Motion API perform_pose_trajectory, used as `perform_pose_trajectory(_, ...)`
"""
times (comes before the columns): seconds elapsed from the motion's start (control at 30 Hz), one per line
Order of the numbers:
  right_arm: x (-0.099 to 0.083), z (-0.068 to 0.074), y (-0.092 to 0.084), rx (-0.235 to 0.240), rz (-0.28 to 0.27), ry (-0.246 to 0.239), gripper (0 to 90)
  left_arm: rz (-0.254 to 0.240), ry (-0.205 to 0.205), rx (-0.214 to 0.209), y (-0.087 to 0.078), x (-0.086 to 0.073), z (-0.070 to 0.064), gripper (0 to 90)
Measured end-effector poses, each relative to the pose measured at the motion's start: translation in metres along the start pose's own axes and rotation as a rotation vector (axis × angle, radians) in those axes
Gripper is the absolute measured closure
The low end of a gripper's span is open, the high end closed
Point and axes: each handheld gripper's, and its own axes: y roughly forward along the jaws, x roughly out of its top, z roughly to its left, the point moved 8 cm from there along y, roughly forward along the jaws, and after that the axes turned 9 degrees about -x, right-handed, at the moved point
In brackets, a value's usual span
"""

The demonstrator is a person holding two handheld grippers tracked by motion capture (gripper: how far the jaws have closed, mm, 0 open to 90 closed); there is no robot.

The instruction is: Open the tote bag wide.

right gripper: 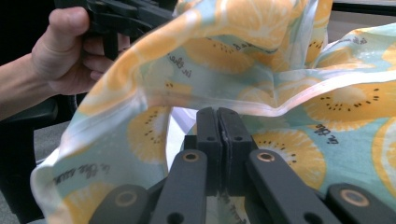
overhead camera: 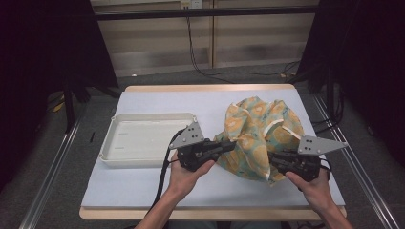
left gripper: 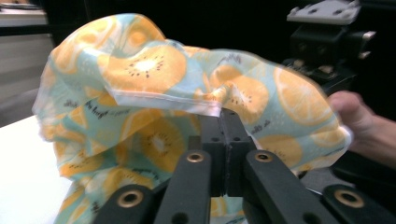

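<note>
The thin cloth printed with orange and kiwi slices on pale blue (overhead camera: 260, 136) sits bunched on the right half of the white-topped table (overhead camera: 143, 183), lifted between your hands. Your left gripper (left gripper: 223, 114) has its jaws clamped on a hemmed edge of it; your right gripper (right gripper: 217, 112) is pinched on the opposite hem. A shallow white plastic tray (overhead camera: 112, 138) lies just left of the cloth, apart from it.
</note>
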Motion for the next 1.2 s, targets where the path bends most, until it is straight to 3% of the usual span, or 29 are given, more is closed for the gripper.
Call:
perform_pose_trajectory(0.1,0.001,-0.002,-0.001,-0.008,-0.002,-0.002,83.5,0.018,-0.009,0.02,-0.002,-0.006,0.004,90.0)
perform_pose_trajectory(0.2,0.004,-0.008,-0.005,-0.024,-0.009,-0.012,71.6,0.054,-0.018,0.041,-0.009,-0.017,0.008,90.0)
perform_pose_trajectory(0.27,0.006,-0.011,-0.007,-0.038,-0.009,-0.005,68.7,0.067,-0.021,0.051,-0.011,-0.021,0.008,90.0)
perform_pose_trajectory(0.5,0.013,-0.023,-0.014,-0.078,-0.027,0.001,59.5,0.158,-0.05,0.107,-0.032,-0.057,0.02,90.0)
perform_pose_trajectory(0.63,0.018,-0.03,-0.015,-0.105,-0.033,0.011,52.5,0.172,-0.097,0.101,-0.037,-0.078,0.025,90.0)
perform_pose_trajectory(0.73,0.019,-0.037,-0.013,-0.123,-0.032,0.019,47.2,0.216,-0.086,0.09,-0.035,-0.09,0.027,90.0)
perform_pose_trajectory(0.8,0.019,-0.039,-0.013,-0.133,-0.033,0.031,44.3,0.225,-0.103,0.088,-0.033,-0.097,0.03,90.0)
perform_pose_trajectory(0.9,0.019,-0.04,-0.012,-0.136,-0.033,0.036,42.3,0.245,-0.102,0.084,-0.03,-0.103,0.031,90.0)
perform_pose_trajectory(0.97,0.019,-0.041,-0.011,-0.136,-0.034,0.04,40.5,0.227,-0.112,0.064,-0.027,-0.104,0.03,90.0)
perform_pose_trajectory(1.2,0.016,-0.053,-0.015,-0.147,-0.03,0.094,37.0,0.152,-0.081,0.045,-0.038,-0.079,0.019,87.0)
